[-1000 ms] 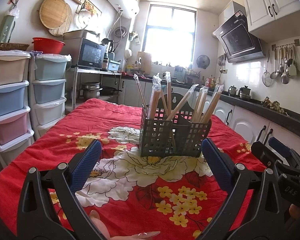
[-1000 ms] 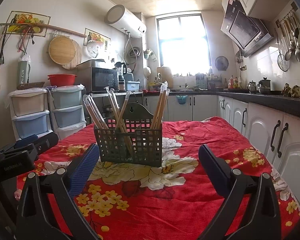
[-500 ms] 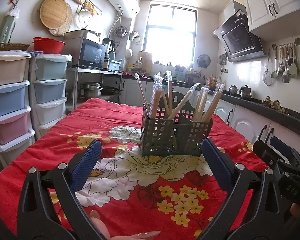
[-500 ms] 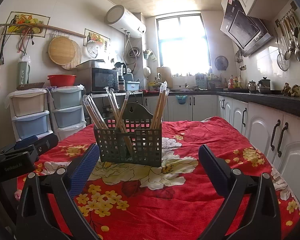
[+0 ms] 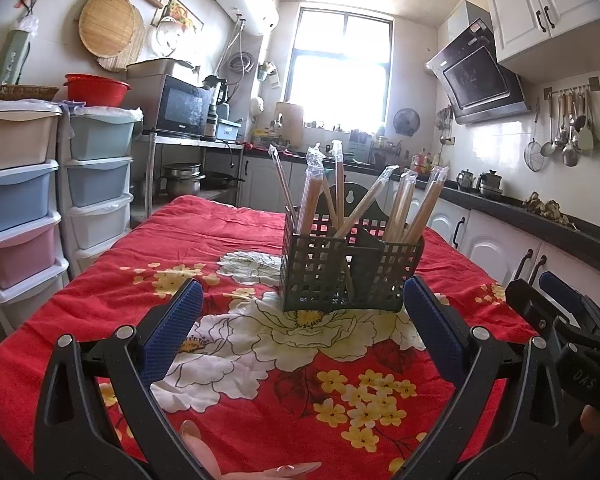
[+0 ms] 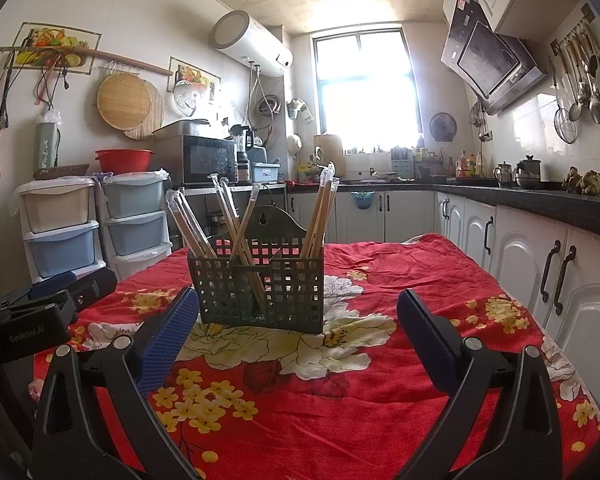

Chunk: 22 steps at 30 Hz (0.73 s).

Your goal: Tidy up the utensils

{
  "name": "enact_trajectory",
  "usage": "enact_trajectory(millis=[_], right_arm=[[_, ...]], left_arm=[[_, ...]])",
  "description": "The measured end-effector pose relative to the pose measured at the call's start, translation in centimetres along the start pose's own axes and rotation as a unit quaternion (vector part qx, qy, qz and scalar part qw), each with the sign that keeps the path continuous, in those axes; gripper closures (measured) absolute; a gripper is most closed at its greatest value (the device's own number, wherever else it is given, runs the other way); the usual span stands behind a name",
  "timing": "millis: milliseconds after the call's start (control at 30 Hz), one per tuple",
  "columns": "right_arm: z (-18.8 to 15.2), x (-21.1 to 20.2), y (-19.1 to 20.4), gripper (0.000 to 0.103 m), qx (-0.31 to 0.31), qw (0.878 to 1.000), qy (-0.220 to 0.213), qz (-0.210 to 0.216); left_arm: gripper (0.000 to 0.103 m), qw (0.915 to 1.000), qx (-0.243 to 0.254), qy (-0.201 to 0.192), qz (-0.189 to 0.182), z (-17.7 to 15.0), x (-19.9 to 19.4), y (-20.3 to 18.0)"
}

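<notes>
A dark green lattice utensil caddy [image 5: 350, 270] stands upright on the red floral tablecloth [image 5: 228, 236]. It also shows in the right wrist view [image 6: 260, 288]. Several plastic-wrapped wooden chopstick pairs [image 5: 314, 192] stand and lean in its compartments; they show too in the right wrist view [image 6: 320, 216]. My left gripper [image 5: 300, 312] is open and empty, in front of the caddy and apart from it. My right gripper [image 6: 294, 320] is open and empty, also short of the caddy. Each gripper shows at the edge of the other's view.
Stacked plastic drawer units [image 5: 20, 200] stand left of the table. White cabinets under a black counter [image 6: 548, 204] run along the right. A microwave [image 5: 180, 106] sits on a rack behind the table. Ladles hang on the right wall [image 5: 568, 136].
The caddy sits very slightly further right and higher in the left wrist view; the left gripper has shifted a little. The right gripper has barely moved. Both stay open.
</notes>
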State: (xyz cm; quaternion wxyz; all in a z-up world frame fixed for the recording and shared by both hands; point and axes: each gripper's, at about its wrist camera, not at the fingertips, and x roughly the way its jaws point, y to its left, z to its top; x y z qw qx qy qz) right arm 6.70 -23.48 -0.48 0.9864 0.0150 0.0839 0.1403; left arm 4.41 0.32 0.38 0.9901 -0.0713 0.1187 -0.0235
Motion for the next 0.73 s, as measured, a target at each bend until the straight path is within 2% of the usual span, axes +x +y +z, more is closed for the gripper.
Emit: enact_trajectory(millis=[200,400,467,567,633,667,700,733], right_arm=[[0.0,0.0,0.0,0.006,0.001,1.000,0.000,-0.002],[0.4,0.1,-0.4,0.006,0.008,1.000,0.010,-0.015],[0.9,0.5,-1.3,0.006,0.019,0.999,0.025,-0.020],[1.8,2.9,-4.6,0.006,0.050,0.994,0.092,-0.046],[2.0,5.8,-8.0,0.006,0.069,0.980,0.166,-0.089],[1.7,8.0,-10.1,0.006,0.071,0.965,0.222,-0.124],[1.3,9.6,-11.7,0.006,0.072,0.952,0.256,-0.148],[0.9,10.8,-13.0,0.006,0.073,0.945,0.272,-0.164]], left_arm=[[0.010,0.9998,-0.004,0.018,-0.003,0.0,0.2,0.0],[0.010,0.9978,-0.023,0.062,0.006,-0.1,1.3,0.5],[0.010,0.9949,-0.041,0.091,0.014,0.3,1.9,1.8],[0.010,0.9863,-0.069,0.141,0.048,1.3,3.5,4.8],[0.010,0.9763,-0.081,0.180,0.088,2.1,5.4,8.3],[0.010,0.9704,-0.083,0.196,0.114,2.4,6.4,10.1],[0.010,0.9658,-0.082,0.206,0.134,2.3,7.2,11.3],[0.010,0.9581,-0.073,0.225,0.162,2.2,8.5,12.7]])
